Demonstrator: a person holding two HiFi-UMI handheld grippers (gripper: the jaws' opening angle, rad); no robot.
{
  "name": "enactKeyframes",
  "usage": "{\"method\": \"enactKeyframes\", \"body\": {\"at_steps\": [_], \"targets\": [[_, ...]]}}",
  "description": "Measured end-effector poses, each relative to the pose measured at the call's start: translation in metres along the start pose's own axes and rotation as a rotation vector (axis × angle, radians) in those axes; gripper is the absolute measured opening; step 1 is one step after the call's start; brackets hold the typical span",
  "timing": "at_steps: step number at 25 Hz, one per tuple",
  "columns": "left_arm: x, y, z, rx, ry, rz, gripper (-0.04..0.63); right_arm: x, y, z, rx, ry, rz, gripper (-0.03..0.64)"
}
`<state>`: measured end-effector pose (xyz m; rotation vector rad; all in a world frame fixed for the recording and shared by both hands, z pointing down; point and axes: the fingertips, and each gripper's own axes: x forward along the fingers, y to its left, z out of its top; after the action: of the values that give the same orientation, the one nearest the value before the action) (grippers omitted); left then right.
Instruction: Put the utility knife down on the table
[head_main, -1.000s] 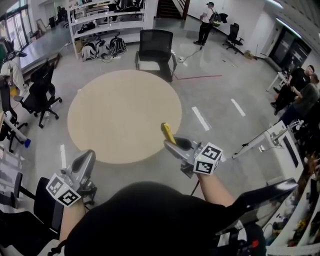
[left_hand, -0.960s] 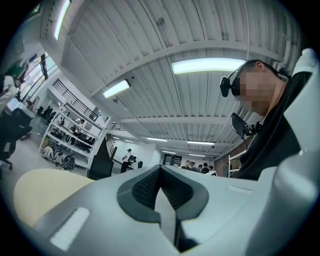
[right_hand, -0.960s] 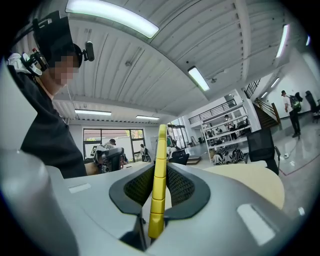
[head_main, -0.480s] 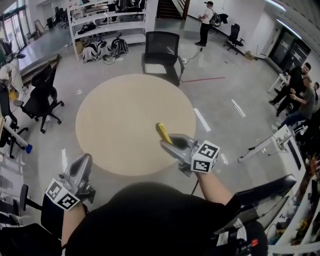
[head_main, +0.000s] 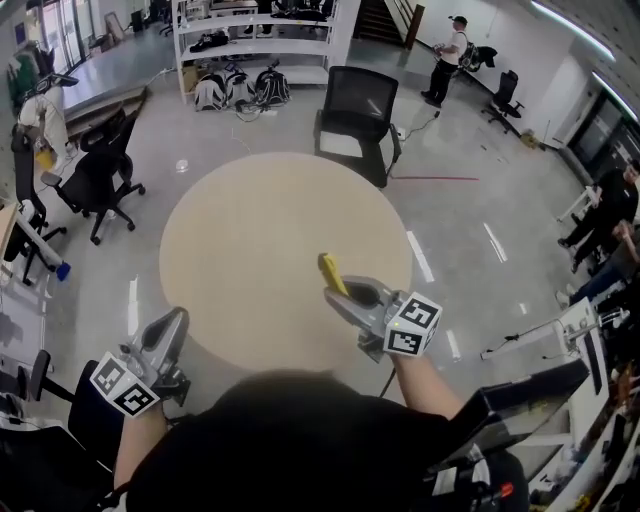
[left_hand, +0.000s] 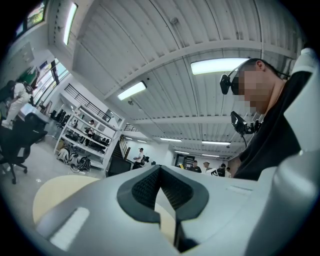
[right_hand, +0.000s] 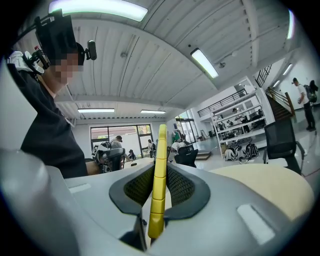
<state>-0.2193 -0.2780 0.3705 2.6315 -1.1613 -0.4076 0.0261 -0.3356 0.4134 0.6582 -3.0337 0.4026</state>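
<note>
The yellow utility knife (head_main: 332, 272) stands on edge between the pads of my right gripper (head_main: 340, 292), which is shut on it; its tip sticks out past the jaws over the near right part of the round beige table (head_main: 250, 240). In the right gripper view the knife (right_hand: 159, 185) runs straight up the middle of the jaws, with the table (right_hand: 270, 185) behind it on the right. My left gripper (head_main: 175, 322) hangs at the table's near left edge, holding nothing; in its own view the left gripper (left_hand: 160, 170) has its pad tips touching.
A black chair (head_main: 355, 115) stands at the table's far side. Office chairs (head_main: 100, 180) and a desk are at the left, shelves (head_main: 250, 40) at the back. A person (head_main: 450, 55) stands far off; others sit at the right (head_main: 620, 220). A white stand (head_main: 540, 335) lies at the right.
Both grippers and the head view have come closer to the table. The knife, earlier over the floor by the table's rim, is now over the tabletop. The grip has not changed.
</note>
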Motion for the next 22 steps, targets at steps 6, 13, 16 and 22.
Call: {"method": "enactKeyframes", "body": {"at_steps": [6,13,16,22], "targets": [[0.073,0.006,-0.004,0.040,-0.025,0.093,-0.008,0.005,-0.086,0.014,0.007,0.012,0.104,0.081],[0.150,0.002,-0.010,0.024,-0.035,0.188,-0.008,-0.009,-0.174,0.038,0.002,-0.004,0.189,0.081],[0.167,0.005,-0.014,0.034,0.000,0.216,-0.008,-0.011,-0.197,0.034,0.022,-0.008,0.196,0.081],[0.173,0.050,-0.009,0.011,0.024,0.186,-0.008,0.012,-0.223,0.031,0.030,-0.011,0.117,0.081]]}}
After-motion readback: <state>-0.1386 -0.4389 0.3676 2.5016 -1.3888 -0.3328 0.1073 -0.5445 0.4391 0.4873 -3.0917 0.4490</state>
